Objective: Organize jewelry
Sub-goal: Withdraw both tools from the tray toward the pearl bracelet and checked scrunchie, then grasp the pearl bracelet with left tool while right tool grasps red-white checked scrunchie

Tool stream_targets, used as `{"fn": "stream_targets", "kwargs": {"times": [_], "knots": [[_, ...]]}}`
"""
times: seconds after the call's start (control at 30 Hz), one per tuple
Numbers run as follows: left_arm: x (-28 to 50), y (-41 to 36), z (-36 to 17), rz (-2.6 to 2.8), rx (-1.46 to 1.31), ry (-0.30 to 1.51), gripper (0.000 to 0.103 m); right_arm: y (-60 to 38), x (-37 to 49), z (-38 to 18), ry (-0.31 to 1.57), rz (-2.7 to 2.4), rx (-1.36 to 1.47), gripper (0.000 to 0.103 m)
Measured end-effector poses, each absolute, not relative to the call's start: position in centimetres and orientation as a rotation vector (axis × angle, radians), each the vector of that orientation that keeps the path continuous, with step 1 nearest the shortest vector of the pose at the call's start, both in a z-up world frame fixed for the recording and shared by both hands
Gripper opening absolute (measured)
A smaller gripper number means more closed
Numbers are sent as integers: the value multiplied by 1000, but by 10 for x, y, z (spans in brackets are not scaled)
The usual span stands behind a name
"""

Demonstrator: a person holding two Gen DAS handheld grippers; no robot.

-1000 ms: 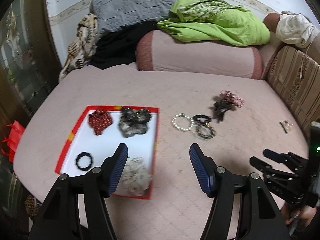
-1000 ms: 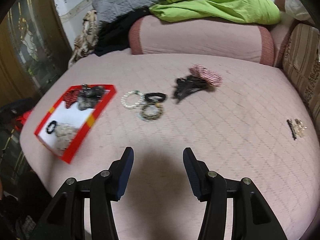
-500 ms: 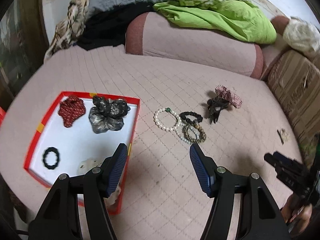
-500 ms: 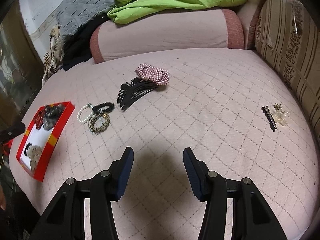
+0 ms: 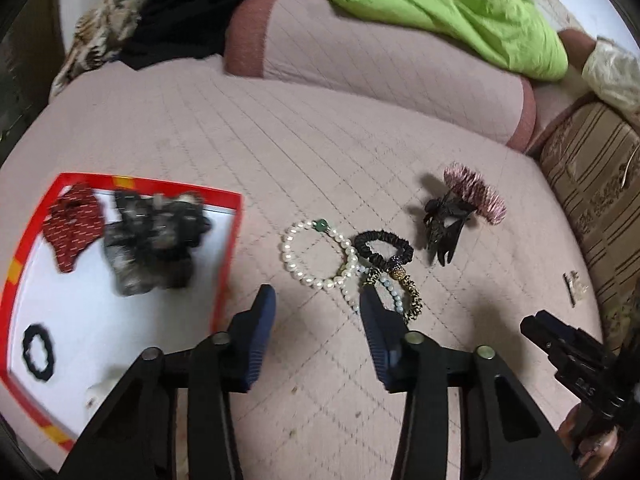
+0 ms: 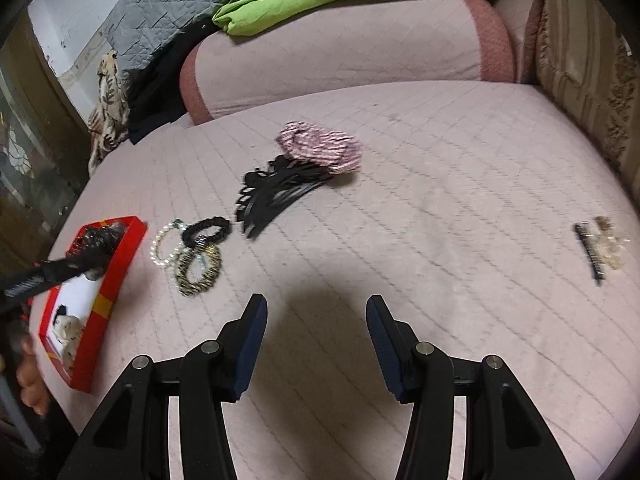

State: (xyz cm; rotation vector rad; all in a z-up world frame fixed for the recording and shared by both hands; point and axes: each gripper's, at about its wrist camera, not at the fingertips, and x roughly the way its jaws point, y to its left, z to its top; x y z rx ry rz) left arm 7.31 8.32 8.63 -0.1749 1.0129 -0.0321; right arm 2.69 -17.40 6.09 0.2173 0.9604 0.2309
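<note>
- My left gripper [image 5: 316, 300] is hanging over the pink quilted mattress [image 5: 320, 152] with jaws apart, gripping nothing.
- Its right fingertip [image 5: 370, 304] is sitting right at the near edge of the bracelet cluster; I cannot tell whether it is touching.
- The cluster is lying mid-mattress: pearl bracelet [image 5: 316, 254] with one green bead, black scrunchie [image 5: 382, 246] just to its right and touching it, and leopard-print bracelet [image 5: 412, 294] overlapping both on the near side.
- Black claw clip [image 5: 444, 226] is lying further right, and pink checked scrunchie [image 5: 476, 192] is touching its far end.
- Red-rimmed tray [image 5: 228, 264] is sitting at the mattress's left edge, just beside the pearls, holding red patterned scrunchie [image 5: 72, 226] in its far-left corner, grey-black scrunchie [image 5: 154, 242] next to that, small black hair tie [image 5: 38, 352] by the near-left rim, and a pale piece mostly hiding behind my left finger.
- My right gripper [image 6: 316, 320] is hanging above bare mattress toward the near edge, jaws apart, empty, well apart from every item.
- In the right wrist view, black hair pin [image 6: 590, 254] and gold-toned clip [image 6: 610, 244] are lying together near the right edge.
- Green blanket [image 5: 440, 8] is draping over the pink bolster [image 5: 360, 60] along the far edge.
</note>
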Motion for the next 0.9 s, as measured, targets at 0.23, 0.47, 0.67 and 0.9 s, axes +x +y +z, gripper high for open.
{"fn": "stream_targets", "kwargs": {"times": [0.23, 0.47, 0.67, 0.9], "knots": [[110, 76, 52, -10, -135, 1068, 41, -127, 45, 49, 981, 362, 230, 56], [127, 88, 31, 10, -139, 1096, 41, -130, 67, 48, 956, 314, 252, 56], [138, 94, 28, -1, -149, 1077, 41, -159, 90, 54, 922, 244, 302, 56], [150, 90, 25, -9, -96, 1062, 41, -155, 121, 75, 827, 176, 245, 75]]}}
